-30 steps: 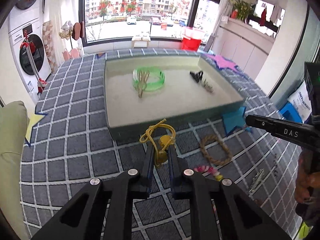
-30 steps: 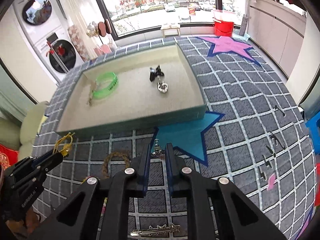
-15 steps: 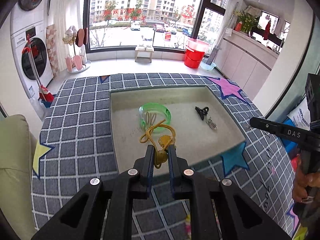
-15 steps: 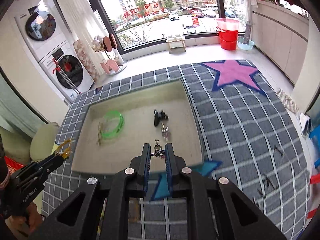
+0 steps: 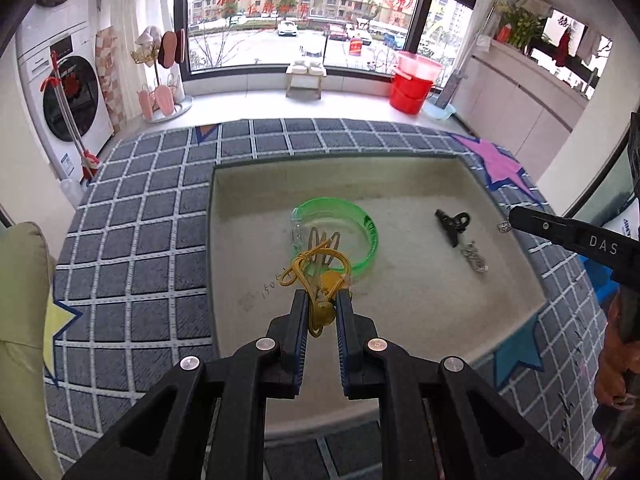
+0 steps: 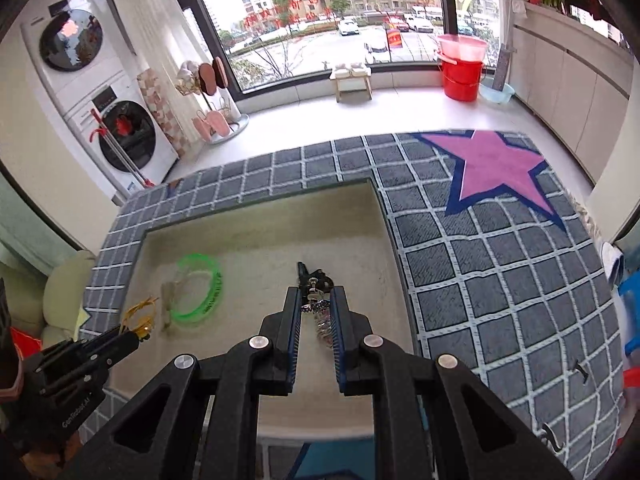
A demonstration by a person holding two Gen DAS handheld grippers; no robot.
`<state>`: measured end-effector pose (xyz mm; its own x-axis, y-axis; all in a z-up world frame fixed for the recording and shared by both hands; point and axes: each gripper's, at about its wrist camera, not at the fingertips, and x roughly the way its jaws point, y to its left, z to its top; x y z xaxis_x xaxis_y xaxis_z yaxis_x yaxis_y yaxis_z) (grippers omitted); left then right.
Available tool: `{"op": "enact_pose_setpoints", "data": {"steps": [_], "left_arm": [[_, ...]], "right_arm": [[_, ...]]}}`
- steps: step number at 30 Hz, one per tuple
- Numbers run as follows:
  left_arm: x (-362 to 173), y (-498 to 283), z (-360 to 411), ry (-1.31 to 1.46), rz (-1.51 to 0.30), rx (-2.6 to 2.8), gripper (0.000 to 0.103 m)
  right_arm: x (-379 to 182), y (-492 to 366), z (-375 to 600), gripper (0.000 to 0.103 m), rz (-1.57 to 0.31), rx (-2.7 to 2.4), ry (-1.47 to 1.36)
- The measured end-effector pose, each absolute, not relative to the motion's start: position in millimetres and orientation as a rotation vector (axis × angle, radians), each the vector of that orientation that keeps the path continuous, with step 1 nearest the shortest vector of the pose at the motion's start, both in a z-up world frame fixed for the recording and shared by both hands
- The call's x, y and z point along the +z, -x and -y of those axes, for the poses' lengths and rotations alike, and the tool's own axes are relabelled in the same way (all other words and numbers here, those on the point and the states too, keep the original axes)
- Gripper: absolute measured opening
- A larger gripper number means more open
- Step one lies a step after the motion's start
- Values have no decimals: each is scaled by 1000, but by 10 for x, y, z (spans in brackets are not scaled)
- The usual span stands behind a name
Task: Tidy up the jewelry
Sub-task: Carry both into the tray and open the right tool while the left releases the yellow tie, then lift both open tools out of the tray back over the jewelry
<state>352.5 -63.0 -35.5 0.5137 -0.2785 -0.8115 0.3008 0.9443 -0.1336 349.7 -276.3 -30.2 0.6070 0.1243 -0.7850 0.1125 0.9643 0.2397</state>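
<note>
Counting – one bracelet (image 5: 352,236), two clips (image 5: 452,222)

The tray (image 5: 400,300) has a matt, slightly grainy beige floor. On it, left of the black clip (image 5: 452,222), lies a glossy translucent green plastic bangle (image 5: 370,236). The checked rug (image 5: 132,248) around the tray looks like rough woven cloth.

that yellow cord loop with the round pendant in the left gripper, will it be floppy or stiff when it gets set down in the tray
Probably floppy: the yellow cord loop with its round pendant bunches in loose kinks above the left gripper, which is shut on it. It looks light, so it may snag on the pads at release. Over the beige tray, it would likely collapse into a heap rather than roll.
</note>
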Motion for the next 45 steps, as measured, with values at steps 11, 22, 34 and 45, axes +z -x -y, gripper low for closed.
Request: {"op": "enact_pose_setpoints", "data": {"steps": [11,22,34,45], "left_arm": [[-626,-3581,750,-78,-998,-312,27],[-644,-3498,881,-179,-963,-292,28],[-502,-3379,836,-183,-905,-271,28],[-245,-3151,747,-174,-849,-272,28]], "right_arm": [[-748,-3623,2792,16,-995,-41,-233],[-806,-3614,2768,24,-1019,-36,-225],[-674,-3503,2783,62,-999,-3,-303],[-381,-3223,2704,74,-951,43,-324]]}}
